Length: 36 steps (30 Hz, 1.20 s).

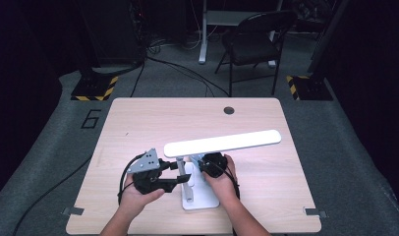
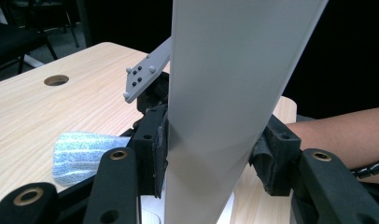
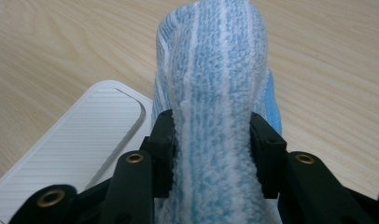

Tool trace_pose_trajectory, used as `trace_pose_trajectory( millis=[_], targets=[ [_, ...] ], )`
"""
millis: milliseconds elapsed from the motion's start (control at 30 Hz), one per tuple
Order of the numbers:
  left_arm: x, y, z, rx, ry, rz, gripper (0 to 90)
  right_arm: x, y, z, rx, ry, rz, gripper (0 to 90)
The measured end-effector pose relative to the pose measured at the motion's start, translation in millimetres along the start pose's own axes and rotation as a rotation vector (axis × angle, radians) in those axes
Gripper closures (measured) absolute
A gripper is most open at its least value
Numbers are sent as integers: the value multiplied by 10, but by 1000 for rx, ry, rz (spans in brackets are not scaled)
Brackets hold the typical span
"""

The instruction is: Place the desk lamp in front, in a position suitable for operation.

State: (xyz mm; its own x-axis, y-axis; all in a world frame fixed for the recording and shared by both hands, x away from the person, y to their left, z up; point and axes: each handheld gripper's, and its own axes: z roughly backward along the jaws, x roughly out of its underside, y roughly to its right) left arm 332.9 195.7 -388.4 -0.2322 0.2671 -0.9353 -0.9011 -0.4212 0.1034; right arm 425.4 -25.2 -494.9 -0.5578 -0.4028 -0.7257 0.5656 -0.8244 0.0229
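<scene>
A white desk lamp stands near the table's front edge, with a long flat head [image 1: 222,143], a thin upright arm [image 1: 188,184] and a flat base [image 1: 200,199]. My left gripper [image 1: 180,172] reaches in from the left and is shut on that arm. In the left gripper view both pads press the pale flat arm [image 2: 225,70] of my left gripper [image 2: 208,154]. My right gripper [image 1: 207,164] sits just right of the arm, under the head. It [image 3: 212,149] is shut on a blue-and-white striped cloth [image 3: 213,70], which hangs beside the ribbed lamp base [image 3: 80,140].
The cloth [image 2: 82,151] and the right gripper's grey plate [image 2: 143,77] lie behind the lamp arm in the left gripper view. A cable hole [image 1: 229,110] sits at the table's far middle. A black chair [image 1: 256,39] stands on the floor beyond the table.
</scene>
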Motion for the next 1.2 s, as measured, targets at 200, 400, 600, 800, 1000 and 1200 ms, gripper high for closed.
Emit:
trace_pose_trajectory(
  millis=[200,400,600,800,1000,1200],
  targets=[
    [-1,0,-2,-1,0,-1,511,51,-44,11,-1,10,30,591],
    [4,5,-4,2,4,9,512,102,-96,46,-11,20,40,599],
    [5,4,-3,2,5,10,511,167,-107,88,-20,45,52,603],
    [6,2,-4,3,6,11,511,231,-155,152,-31,42,65,605],
    [8,-1,-4,2,7,11,510,315,-214,232,-38,45,89,605],
    [10,-4,-4,4,8,12,510,437,-224,351,-92,45,96,606]
  ],
)
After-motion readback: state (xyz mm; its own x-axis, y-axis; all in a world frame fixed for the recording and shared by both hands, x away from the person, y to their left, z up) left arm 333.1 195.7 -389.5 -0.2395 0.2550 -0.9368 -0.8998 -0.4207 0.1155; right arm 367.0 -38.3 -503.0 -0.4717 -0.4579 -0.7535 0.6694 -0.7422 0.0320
